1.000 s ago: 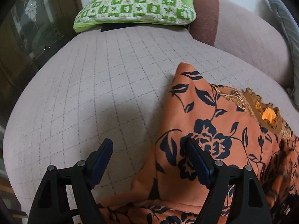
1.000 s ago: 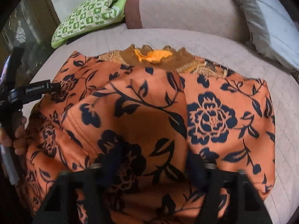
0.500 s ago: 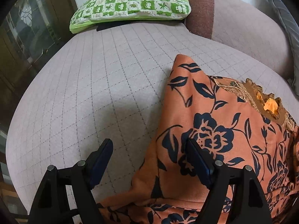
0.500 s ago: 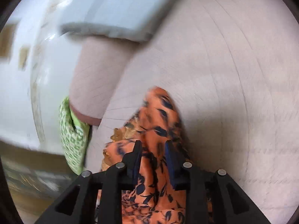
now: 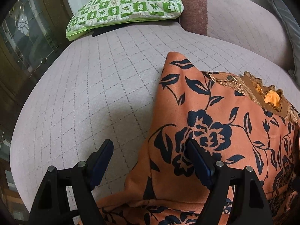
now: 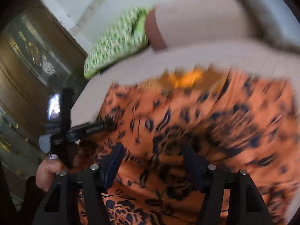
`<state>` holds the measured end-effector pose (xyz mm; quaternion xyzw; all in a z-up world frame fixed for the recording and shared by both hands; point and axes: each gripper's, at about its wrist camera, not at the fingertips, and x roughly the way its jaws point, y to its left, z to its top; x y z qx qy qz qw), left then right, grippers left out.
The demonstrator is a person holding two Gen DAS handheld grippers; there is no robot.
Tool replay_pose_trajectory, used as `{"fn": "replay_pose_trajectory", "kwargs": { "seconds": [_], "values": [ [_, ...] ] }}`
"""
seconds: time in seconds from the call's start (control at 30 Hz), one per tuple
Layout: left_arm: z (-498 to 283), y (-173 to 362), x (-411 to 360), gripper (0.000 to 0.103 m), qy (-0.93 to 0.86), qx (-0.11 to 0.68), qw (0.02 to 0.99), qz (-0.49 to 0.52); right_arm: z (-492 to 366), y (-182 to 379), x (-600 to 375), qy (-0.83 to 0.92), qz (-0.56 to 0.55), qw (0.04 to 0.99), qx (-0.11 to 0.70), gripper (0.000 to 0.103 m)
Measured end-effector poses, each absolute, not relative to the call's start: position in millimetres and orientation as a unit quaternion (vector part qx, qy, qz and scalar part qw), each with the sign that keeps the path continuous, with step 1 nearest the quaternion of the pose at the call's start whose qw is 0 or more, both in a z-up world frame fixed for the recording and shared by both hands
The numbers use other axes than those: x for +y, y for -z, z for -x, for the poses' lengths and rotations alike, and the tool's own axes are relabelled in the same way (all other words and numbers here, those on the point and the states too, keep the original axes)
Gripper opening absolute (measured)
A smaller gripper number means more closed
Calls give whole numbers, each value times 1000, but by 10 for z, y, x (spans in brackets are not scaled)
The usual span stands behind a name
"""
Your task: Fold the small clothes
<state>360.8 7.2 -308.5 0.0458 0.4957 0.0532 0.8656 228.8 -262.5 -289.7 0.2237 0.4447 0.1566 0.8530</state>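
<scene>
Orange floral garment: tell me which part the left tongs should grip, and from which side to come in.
Grip the orange floral garment at its loose left edge, near the bottom corner by the left tongs. Come in from the bare sofa cushion side, sliding one finger under the edge. There the cloth is a folded border lying flat on the cushion, and the open tongs already straddle it.

Legible text: none. The only lettering present is a short line of pale print along the black arm of the left gripper as seen from the right wrist view, smeared by motion blur so that no letter or brand can be made out. The green-and-white checked cushion carries leaf and flower motifs only, and the orange garment carries a dark floral print, neither with words, numbers or labels showing.
</scene>
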Motion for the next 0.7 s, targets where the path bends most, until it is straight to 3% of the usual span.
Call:
{"fn": "replay_pose_trajectory", "kwargs": {
  "seconds": [0.07, 0.2, 0.3, 0.43, 0.53, 0.63, 0.7],
  "values": [
    [-3613, 3089, 101, 82, -48, 499, 864, -38, -2356, 3036, -2755, -113, -227, 851, 460, 51],
    [-3626, 3097, 141, 83, -46, 505, 861, -26, -2171, 3072, -3667, 73, -305, 846, 430, 43],
    [-3610, 3045, 117, 83, -53, 499, 864, -36, -1841, 2972, -4168, 179, -346, 839, 379, 43],
    [-3565, 2957, 63, 83, -52, 479, 875, -41, -1814, 2792, -4063, 132, -352, 862, 339, 43],
    [-3540, 2959, 25, 83, -39, 478, 877, -45, -2037, 2862, -3746, 60, -344, 864, 363, 43],
    [-3583, 3131, 17, 83, -40, 511, 857, -49, -2207, 3285, -3700, 82, -336, 821, 455, 42],
    [-3592, 3107, 67, 83, -39, 513, 857, -26, -2200, 3342, -3734, 74, -344, 820, 451, 40]
  ]
}}
